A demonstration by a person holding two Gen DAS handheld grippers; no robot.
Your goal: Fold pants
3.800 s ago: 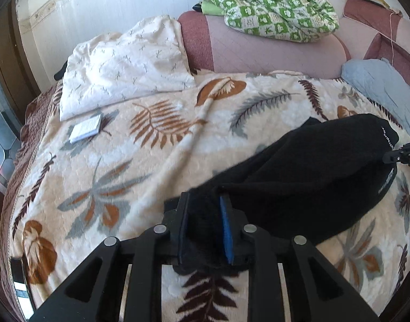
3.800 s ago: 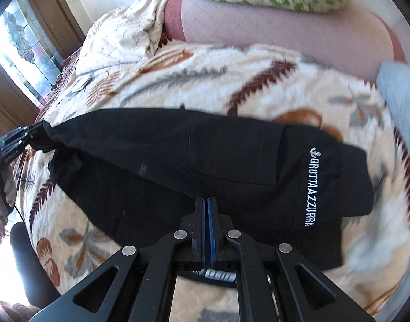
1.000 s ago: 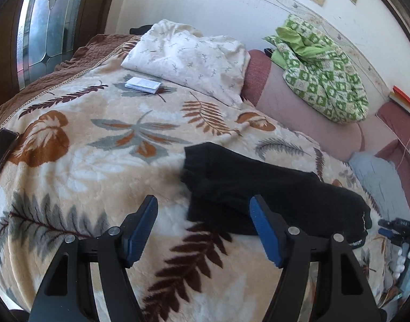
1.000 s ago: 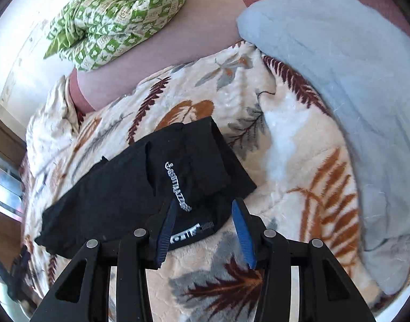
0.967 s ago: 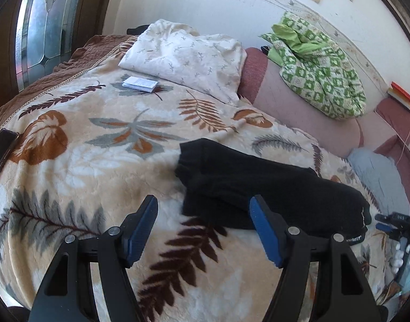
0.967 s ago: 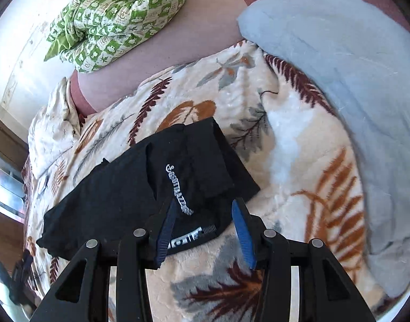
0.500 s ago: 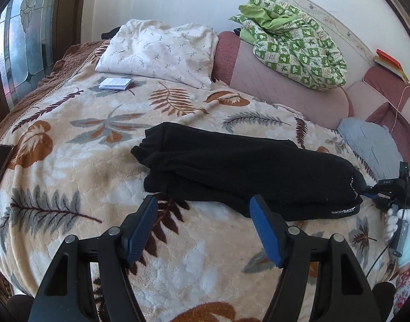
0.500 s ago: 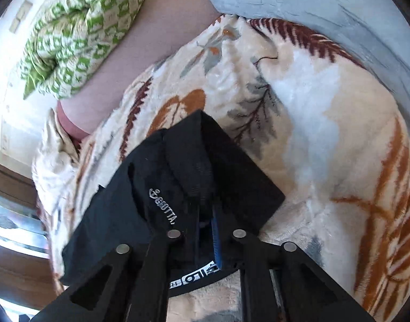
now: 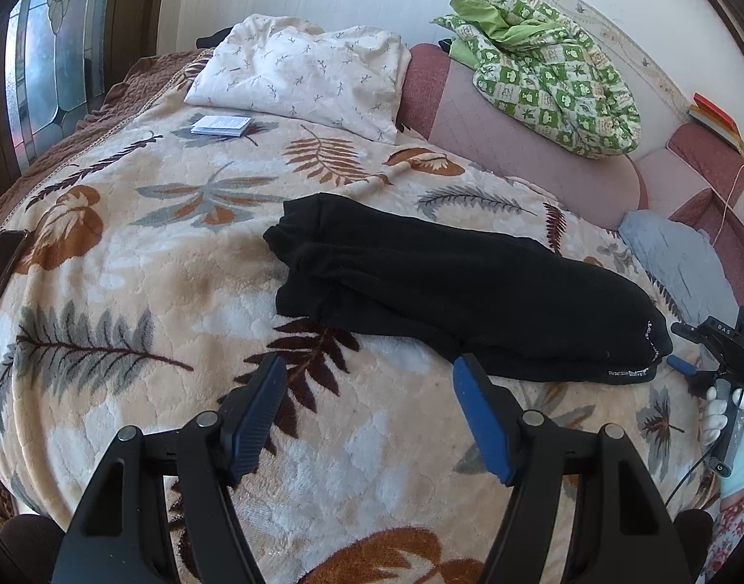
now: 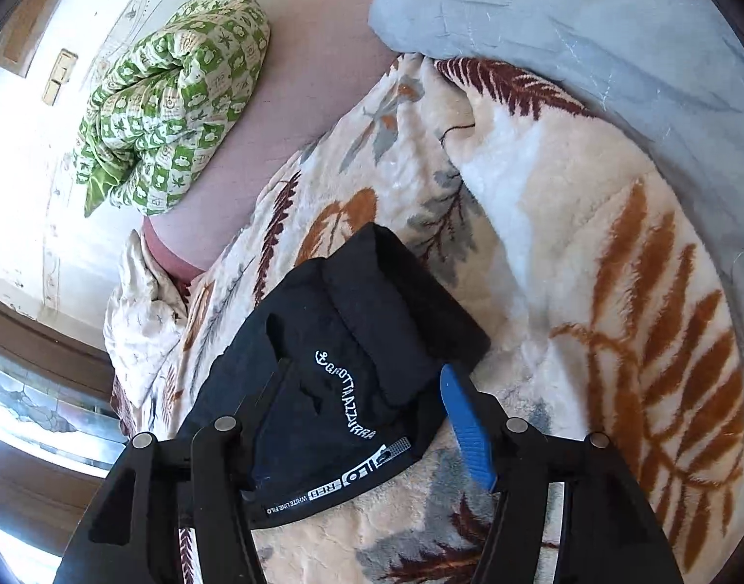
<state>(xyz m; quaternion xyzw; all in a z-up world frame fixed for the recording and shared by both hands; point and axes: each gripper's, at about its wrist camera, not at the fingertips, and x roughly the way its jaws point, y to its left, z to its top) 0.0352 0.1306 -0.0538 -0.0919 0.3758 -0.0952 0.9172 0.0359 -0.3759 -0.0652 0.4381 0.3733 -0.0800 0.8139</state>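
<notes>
Black pants (image 9: 449,287) lie folded lengthwise on the leaf-patterned blanket (image 9: 143,292), leg ends at the left, waistband at the right. My left gripper (image 9: 367,394) is open and empty, held back from the pants' near edge. My right gripper (image 10: 362,409) is open, its jaws either side of the waistband end of the pants (image 10: 342,389), which shows white lettering. It holds nothing. The right gripper also shows in the left wrist view (image 9: 683,365), just off the waistband.
A white pillow (image 9: 303,78) and a small booklet (image 9: 221,125) lie at the far left. A green checked quilt (image 9: 552,68) rests on the pink headboard cushion (image 9: 527,146). A grey-blue cloth (image 10: 590,29) lies at the right.
Both grippers let go of the pants and pulled back. The right gripper shut on the waistband half a second ago and now stands open again.
</notes>
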